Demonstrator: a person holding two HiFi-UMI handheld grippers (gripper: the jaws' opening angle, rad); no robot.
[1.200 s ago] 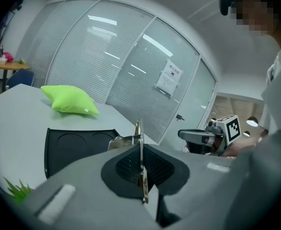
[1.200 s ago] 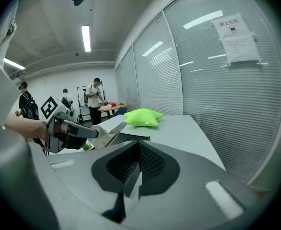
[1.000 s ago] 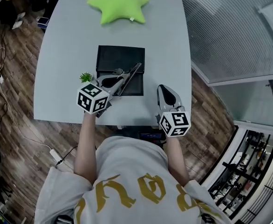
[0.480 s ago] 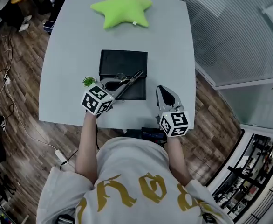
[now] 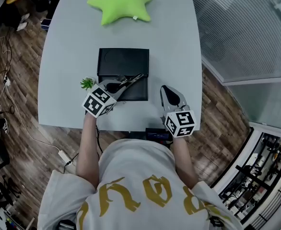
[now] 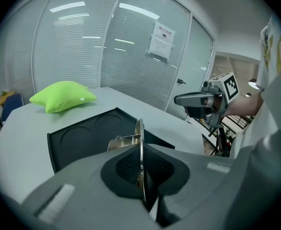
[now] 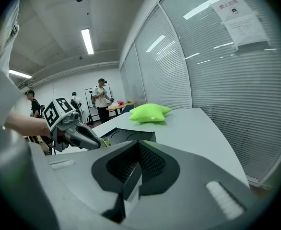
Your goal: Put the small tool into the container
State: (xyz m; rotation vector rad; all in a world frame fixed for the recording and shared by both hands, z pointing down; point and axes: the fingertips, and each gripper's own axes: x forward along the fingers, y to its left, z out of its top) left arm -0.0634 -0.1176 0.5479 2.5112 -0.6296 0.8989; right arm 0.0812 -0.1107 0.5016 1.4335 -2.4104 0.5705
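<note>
A thin metal tool (image 5: 134, 78) is clamped in my left gripper (image 5: 123, 82) and sticks out over the near right part of the black container (image 5: 123, 60), a flat tray with two round hollows. In the left gripper view the tool (image 6: 139, 137) stands edge-on between the shut jaws, above the container (image 6: 80, 140). My right gripper (image 5: 168, 93) hovers to the right of the tray near the table's front edge. Its jaws are shut with nothing between them, as the right gripper view (image 7: 136, 163) shows.
A green star-shaped cushion (image 5: 120, 3) lies at the far end of the grey table (image 5: 174, 42). A small green plant-like thing (image 5: 87, 83) sits just left of the left gripper. Glass partition walls run along the right side.
The left gripper has drawn the tool a little toward the tray's near edge and laid it flatter. The right gripper has hardly moved.
</note>
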